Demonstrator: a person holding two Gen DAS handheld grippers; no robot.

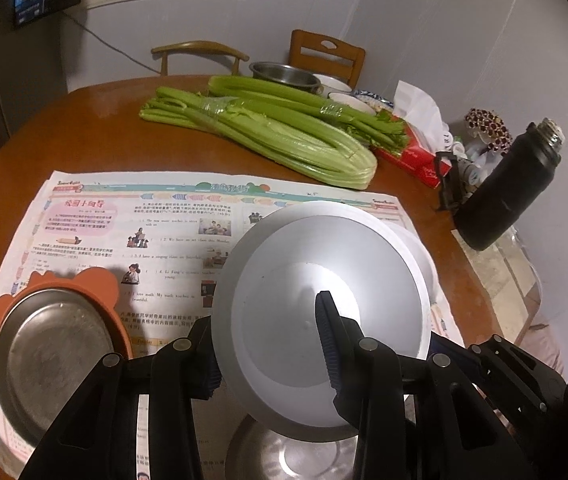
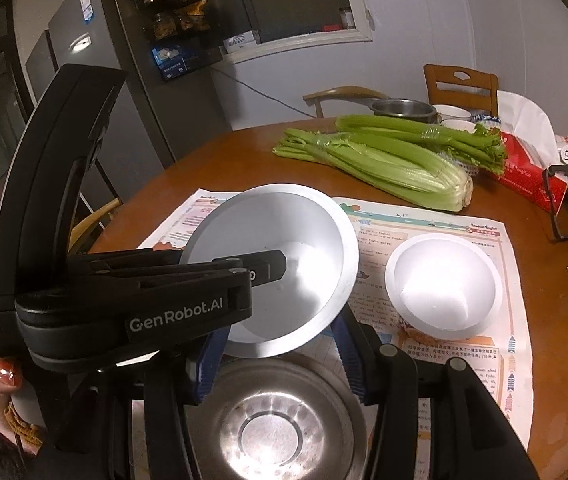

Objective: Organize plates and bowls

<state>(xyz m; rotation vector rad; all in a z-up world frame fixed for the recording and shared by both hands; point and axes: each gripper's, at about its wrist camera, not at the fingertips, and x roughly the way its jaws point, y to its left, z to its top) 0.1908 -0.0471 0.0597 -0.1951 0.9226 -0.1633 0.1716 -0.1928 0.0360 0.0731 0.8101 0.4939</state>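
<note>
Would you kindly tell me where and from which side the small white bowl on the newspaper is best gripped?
Probably by its near rim: come down from above onto the small white bowl, one finger inside, one outside. It stands upright, mouth up, with a flat projecting lip, and the newspaper on that side is bare.

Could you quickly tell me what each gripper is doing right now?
Left gripper: shut on the white bowl rim.
Right gripper: shut on the steel bowl rim.

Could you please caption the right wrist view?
Left gripper lifts white bowl above steel bowl held by right gripper.
</note>
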